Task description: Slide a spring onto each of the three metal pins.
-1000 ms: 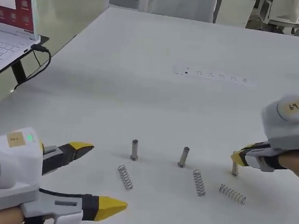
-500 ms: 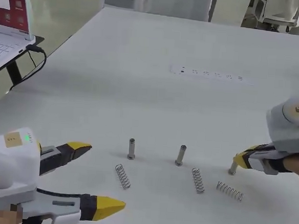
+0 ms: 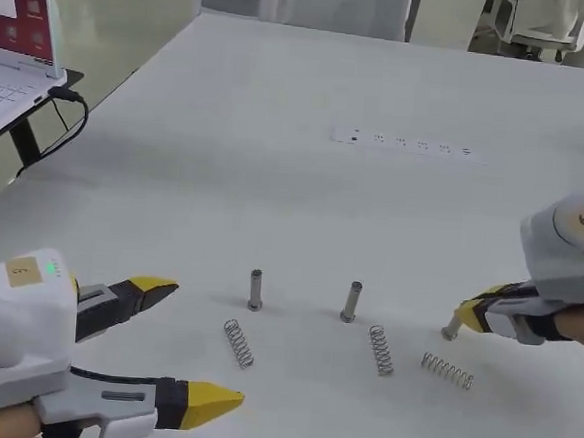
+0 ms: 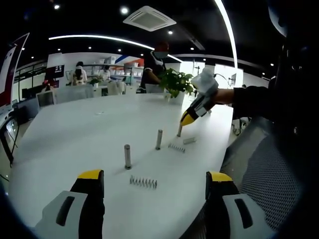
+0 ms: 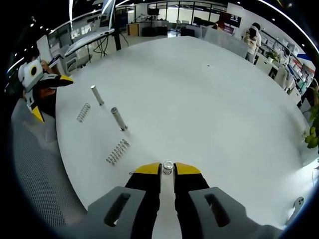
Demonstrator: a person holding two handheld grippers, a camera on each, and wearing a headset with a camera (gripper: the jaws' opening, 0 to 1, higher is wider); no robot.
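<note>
A white workbench (image 3: 275, 178), seen from above by the person working at it. The landmark here is the middle pin (image 3: 351, 301), a short metal pin standing upright at the centre of a row of three.

Nearest the person, well to the left of the middle pin and closer than it, the left gripper (image 3: 193, 344) hovers over the workbench. Its yellow-tipped jaws are spread wide apart and hold nothing.

Three springs lie flat on the workbench, all on the near side of the middle pin, and none is on a pin. The middle spring (image 3: 380, 349) lies near the middle pin, slightly to its right. The left spring (image 3: 237, 343) lies farther off to its left, and the right spring (image 3: 447, 370) farther off to its right.

The left pin (image 3: 255, 290) stands upright to the left of the middle pin, about level with it. The right pin (image 3: 451, 330) stands to the right of the middle pin. The right gripper (image 5: 168, 172) reaches in from the right, and in the right gripper view its jaws are pressed together on the top of this right pin.

Beyond the middle pin and well apart from it, a white power strip (image 3: 407, 144) lies across the workbench. Far to the left and beyond, an open laptop (image 3: 12, 69) sits on a separate desk with a black cable (image 3: 79, 109) plugged into it.
</note>
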